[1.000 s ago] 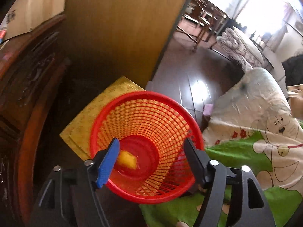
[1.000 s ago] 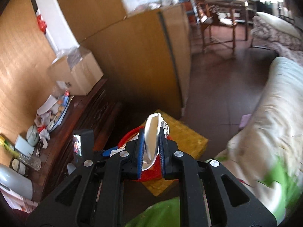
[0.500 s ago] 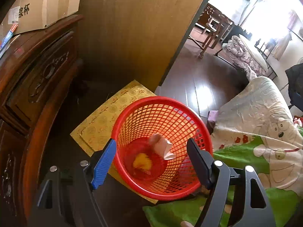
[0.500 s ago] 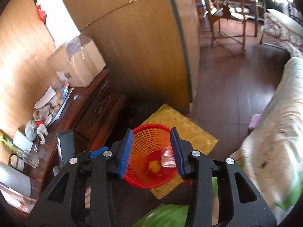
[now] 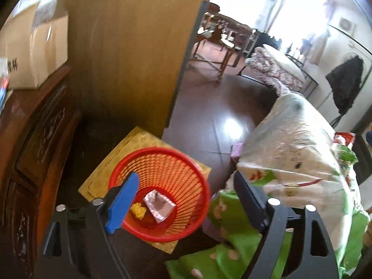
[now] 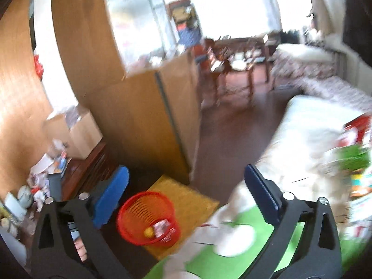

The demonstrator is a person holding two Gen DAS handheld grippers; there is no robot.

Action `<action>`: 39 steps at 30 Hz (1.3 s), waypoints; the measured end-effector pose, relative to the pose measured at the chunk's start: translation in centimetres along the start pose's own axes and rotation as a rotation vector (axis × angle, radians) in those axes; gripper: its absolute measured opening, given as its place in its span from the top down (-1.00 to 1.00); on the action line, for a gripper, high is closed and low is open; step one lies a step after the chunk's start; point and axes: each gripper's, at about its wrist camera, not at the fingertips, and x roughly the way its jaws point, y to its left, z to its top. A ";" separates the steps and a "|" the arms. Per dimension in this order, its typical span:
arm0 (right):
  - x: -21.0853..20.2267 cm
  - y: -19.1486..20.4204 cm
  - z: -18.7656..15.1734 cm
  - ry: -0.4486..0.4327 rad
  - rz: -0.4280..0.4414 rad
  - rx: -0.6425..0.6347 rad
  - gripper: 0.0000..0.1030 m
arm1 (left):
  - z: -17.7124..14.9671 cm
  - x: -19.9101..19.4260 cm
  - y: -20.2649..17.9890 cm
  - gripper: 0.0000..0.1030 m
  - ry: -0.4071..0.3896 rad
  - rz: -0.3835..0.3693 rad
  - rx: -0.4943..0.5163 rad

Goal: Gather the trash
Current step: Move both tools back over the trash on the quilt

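Left wrist view: left gripper [image 5: 183,200] jaws opening, wide apart, nothing pressed between the pads. Red mesh basket [image 5: 190,227] sits below and between the fingers on a yellow mat [image 5: 102,181]. In its bottom lie a pale wrapper [image 5: 159,205] and a yellow scrap [image 5: 138,210], side by side. Green-and-white bedcover [image 5: 295,153] to the gripper's right.

Right wrist view, blurred: right gripper [image 6: 186,195] jaws opening, empty. The basket [image 6: 130,223] lies below, nearer the left finger; the wrapper [image 6: 162,227] and what looks like the yellow scrap [image 6: 148,232] inside it.
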 end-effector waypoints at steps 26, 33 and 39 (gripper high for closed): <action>-16.4 -27.1 -5.3 -0.239 -0.488 0.317 -0.87 | -0.3 2.5 -40.2 -0.67 -0.025 -0.285 0.626; -15.5 -32.4 -7.6 -0.203 -0.390 0.554 -0.87 | -0.5 7.2 -47.6 -0.67 0.020 -0.400 0.704; -15.5 -32.8 -8.0 -0.232 -0.408 0.575 -0.87 | -1.7 10.9 -52.5 -0.70 0.027 -0.379 0.794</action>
